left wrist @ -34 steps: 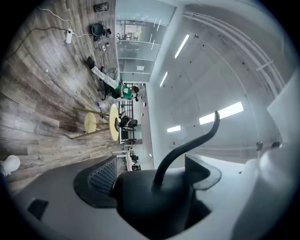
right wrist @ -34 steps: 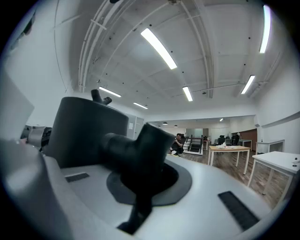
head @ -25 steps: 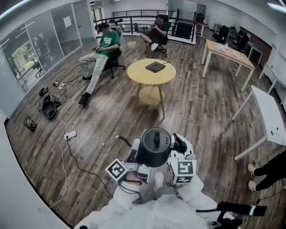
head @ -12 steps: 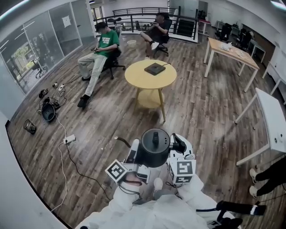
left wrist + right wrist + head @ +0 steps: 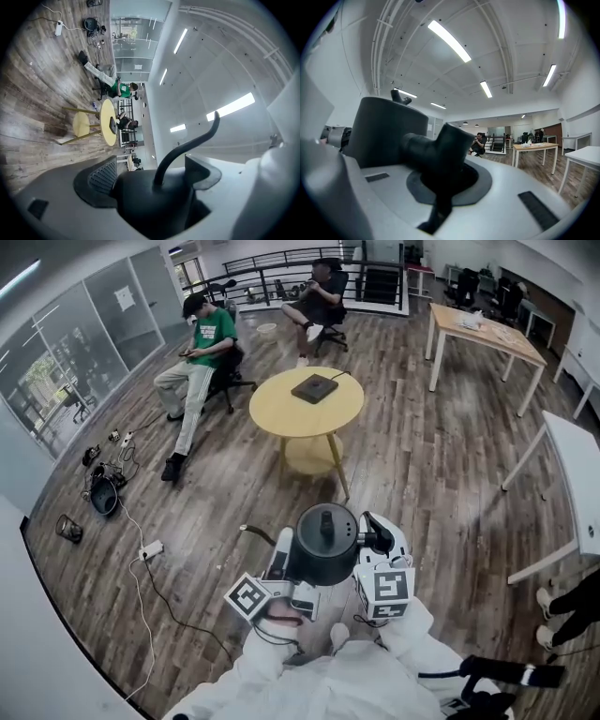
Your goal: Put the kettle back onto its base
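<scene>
Left tongs [image 5: 157,187], right tongs [image 5: 440,171], both clamping kettle [image 5: 323,542]

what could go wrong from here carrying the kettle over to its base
The kettle hangs between the left gripper and right gripper, far from the base on the round table; a slipping grip could drop it on the floor. A cable lies on the floor to the left, a possible trip hazard if the path drifts.

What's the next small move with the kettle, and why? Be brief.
Probably carry the kettle forward toward the round table: the left tool and right tool hold it above the floor, while the dark flat pad, likely its base, lies there ahead.
</scene>
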The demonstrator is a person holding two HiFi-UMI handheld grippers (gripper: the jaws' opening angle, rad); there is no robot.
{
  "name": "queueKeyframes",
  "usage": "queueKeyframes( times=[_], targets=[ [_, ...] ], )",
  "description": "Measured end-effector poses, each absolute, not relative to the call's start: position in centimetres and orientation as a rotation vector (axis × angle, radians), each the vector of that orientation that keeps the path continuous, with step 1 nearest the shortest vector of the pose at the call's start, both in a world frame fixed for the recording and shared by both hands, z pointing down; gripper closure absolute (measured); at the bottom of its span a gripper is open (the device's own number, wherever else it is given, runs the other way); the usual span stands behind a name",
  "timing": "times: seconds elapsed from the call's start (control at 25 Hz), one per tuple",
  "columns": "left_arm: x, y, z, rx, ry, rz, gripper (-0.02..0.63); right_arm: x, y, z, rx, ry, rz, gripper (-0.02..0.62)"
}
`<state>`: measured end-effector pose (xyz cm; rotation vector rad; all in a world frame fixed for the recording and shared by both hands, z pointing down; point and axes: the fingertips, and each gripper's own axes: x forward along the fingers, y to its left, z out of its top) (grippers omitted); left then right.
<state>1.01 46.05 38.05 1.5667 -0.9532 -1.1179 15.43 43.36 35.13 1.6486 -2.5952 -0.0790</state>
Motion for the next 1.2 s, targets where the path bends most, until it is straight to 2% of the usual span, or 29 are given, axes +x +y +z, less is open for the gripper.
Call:
queueKeyframes(
  times=[0.72,1.2],
  targets=[
    [-1.6,35.4,39.8,1.511,-0.976,-1.173,0.149,12.5,32.1,36.3,1.548,-2.611,-0.087,0.584],
    [-2.9,23.6,40.1,1.525,-0.91,-1.148,0.149,11.3,21.2,36.6,1.608,-2.554,-0.099,0.584]
  ],
)
